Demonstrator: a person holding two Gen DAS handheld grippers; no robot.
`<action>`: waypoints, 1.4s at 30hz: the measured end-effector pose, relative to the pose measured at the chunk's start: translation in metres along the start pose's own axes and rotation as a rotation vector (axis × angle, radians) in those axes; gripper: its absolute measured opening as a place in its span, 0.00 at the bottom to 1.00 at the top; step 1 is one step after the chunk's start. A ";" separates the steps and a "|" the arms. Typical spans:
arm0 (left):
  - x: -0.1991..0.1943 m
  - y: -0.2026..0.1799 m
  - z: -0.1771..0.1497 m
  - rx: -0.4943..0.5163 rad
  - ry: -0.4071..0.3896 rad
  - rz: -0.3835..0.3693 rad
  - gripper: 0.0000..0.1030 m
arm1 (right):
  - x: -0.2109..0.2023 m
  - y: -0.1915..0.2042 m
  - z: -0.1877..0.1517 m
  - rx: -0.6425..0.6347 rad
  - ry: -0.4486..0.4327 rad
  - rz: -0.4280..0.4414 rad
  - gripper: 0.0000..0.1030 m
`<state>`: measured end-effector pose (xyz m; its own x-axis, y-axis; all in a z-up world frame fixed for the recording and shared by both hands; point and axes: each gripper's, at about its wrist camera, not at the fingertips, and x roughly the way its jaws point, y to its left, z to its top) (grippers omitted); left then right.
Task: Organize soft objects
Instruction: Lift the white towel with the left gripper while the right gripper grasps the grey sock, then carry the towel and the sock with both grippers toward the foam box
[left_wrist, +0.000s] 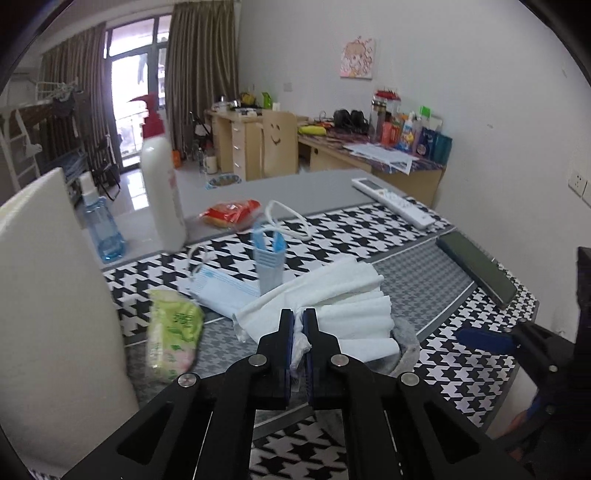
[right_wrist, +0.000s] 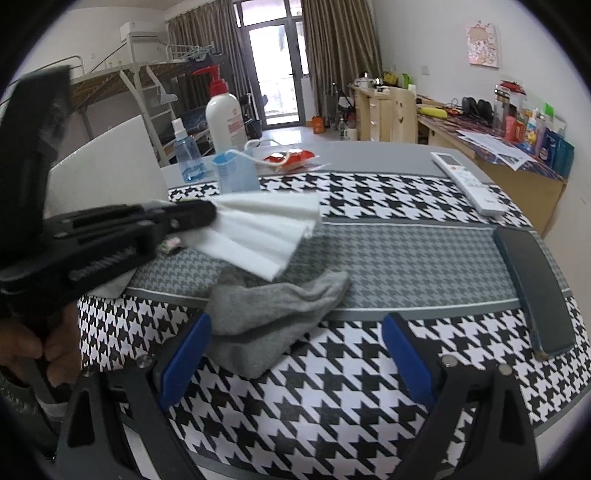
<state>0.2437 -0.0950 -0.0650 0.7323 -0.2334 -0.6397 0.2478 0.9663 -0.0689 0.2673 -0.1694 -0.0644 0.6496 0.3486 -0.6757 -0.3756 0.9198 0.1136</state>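
I've got the left hand-held gripper (left_wrist: 299, 325) clamped shut on the near edge of the white tissue stack (left_wrist: 332, 299), which fans out just clear of the bench (left_wrist: 424, 266) over the grey band of the patterned cloth. The right hand-held gripper (right_wrist: 295, 350) stands wide open, nothing between its blue pads (right_wrist: 184, 354), hovering just short of the grey sock (right_wrist: 266, 314) crumpled on the cloth. To do this well I'd lift slowly so the sheets don't peel apart, keep the grip on the bunched end, and let the right side come down squarely around the sock's thick fold. The left view alone shows the green tissue pack (left_wrist: 173, 332) and the face mask (left_wrist: 221, 291) beside the stack; the right view alone shows the whole sock and the person's hand (right_wrist: 33, 350) on the left tool's handle.
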 end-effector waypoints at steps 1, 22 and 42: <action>-0.005 0.002 -0.001 -0.001 -0.007 0.005 0.05 | 0.001 0.001 0.001 0.000 0.002 0.002 0.93; -0.035 0.038 -0.028 -0.081 -0.024 0.078 0.05 | 0.035 0.018 0.006 0.032 0.109 0.015 0.77; -0.054 0.034 -0.038 -0.055 -0.046 0.059 0.05 | 0.021 0.028 0.004 0.046 0.092 -0.003 0.19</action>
<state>0.1886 -0.0453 -0.0620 0.7731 -0.1790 -0.6085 0.1689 0.9828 -0.0744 0.2730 -0.1360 -0.0727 0.5861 0.3298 -0.7400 -0.3419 0.9288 0.1431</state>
